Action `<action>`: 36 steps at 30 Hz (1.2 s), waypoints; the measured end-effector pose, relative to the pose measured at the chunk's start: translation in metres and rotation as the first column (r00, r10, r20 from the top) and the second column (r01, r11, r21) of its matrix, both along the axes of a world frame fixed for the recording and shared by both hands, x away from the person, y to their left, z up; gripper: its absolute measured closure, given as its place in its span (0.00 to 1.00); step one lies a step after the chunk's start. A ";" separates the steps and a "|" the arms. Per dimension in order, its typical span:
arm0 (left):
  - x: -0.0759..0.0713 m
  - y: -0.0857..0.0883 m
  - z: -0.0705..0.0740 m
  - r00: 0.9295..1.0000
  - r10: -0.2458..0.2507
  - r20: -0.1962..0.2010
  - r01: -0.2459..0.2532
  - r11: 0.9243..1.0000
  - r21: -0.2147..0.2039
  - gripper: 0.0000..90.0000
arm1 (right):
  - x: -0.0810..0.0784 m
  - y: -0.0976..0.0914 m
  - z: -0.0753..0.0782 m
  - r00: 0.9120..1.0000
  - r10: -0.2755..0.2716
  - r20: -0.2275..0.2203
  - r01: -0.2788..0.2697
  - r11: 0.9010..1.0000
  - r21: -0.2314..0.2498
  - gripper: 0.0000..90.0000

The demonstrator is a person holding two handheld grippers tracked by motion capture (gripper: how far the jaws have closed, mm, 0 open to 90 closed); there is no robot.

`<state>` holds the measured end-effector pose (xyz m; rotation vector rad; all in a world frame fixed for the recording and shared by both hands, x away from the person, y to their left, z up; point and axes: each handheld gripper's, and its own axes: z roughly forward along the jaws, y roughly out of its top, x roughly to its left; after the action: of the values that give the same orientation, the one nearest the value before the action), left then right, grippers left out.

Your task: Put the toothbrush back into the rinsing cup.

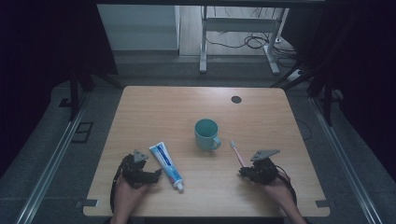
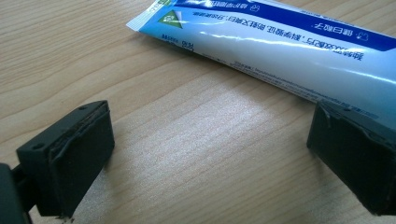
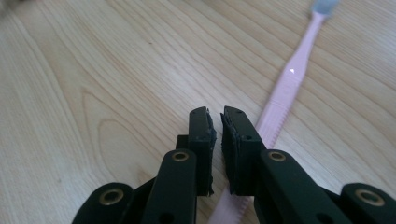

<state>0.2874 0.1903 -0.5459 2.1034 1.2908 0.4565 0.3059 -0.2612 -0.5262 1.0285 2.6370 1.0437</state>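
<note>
My left tool (image 1: 148,173) rests released on the worktop (image 1: 261,114), jaws spread just left of the toothpaste tube (image 1: 166,164), ready to straddle it. My right tool (image 1: 246,171) is clenched empty above the pink toothbrush (image 1: 237,154), lying right of the cup (image 1: 206,134).

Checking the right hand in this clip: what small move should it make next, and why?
Probably open the right gripper: its jaws stand nearly shut with nothing between them, beside the toothbrush lying flat on the table, so they must spread before they can straddle the handle.
</note>
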 end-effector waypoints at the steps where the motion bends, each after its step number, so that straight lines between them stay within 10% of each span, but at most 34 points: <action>1: 0.000 0.000 0.000 1.000 0.000 0.000 0.000 1.000 0.000 0.01 | 0.000 -0.002 0.000 1.000 -0.008 0.002 0.008 1.000 -0.001 0.90; 18: 0.000 0.000 0.000 1.000 0.000 0.000 0.000 1.000 0.000 0.01 | 0.000 -0.010 0.016 1.000 -0.005 0.027 0.006 1.000 -0.023 0.78; 36: 0.000 0.000 0.000 1.000 0.003 0.000 -0.003 1.000 -0.003 0.01 | 0.012 -0.020 0.020 0.997 -0.059 -0.040 0.054 0.994 -0.097 0.62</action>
<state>0.2873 0.1901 -0.5460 2.0994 1.2942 0.4551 0.3175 -0.2809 -0.5058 1.1098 2.6459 0.8839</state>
